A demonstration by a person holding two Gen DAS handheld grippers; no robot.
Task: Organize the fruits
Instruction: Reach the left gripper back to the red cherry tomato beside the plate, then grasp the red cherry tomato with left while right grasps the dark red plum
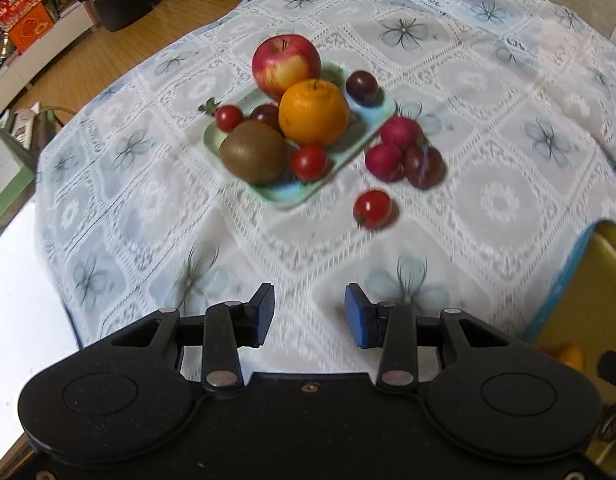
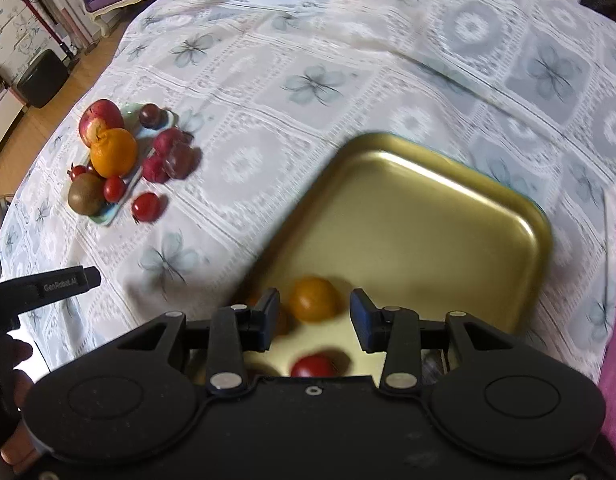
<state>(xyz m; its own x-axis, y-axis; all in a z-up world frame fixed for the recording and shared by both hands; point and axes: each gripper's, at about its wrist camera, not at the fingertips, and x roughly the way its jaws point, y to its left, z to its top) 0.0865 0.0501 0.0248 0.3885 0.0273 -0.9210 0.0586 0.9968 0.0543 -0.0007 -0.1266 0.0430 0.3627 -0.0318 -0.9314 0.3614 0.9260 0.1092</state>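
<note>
Your left gripper (image 1: 309, 314) hangs above the lace tablecloth (image 1: 488, 208) with its blue pads spread wide and nothing between them. Your right gripper (image 2: 314, 320) is just as wide open and empty, poised over the near corner of the gold tray (image 2: 448, 240), where a small orange fruit (image 2: 313, 299) and a red tomato (image 2: 313, 366) lie. Farther off, the pale green plate (image 1: 378, 110) carries an apple (image 1: 286, 63), an orange (image 1: 313, 112), a kiwi (image 1: 254, 152) and cherry tomatoes; a loose cherry tomato (image 1: 372, 209) sits on the cloth beside it.
</note>
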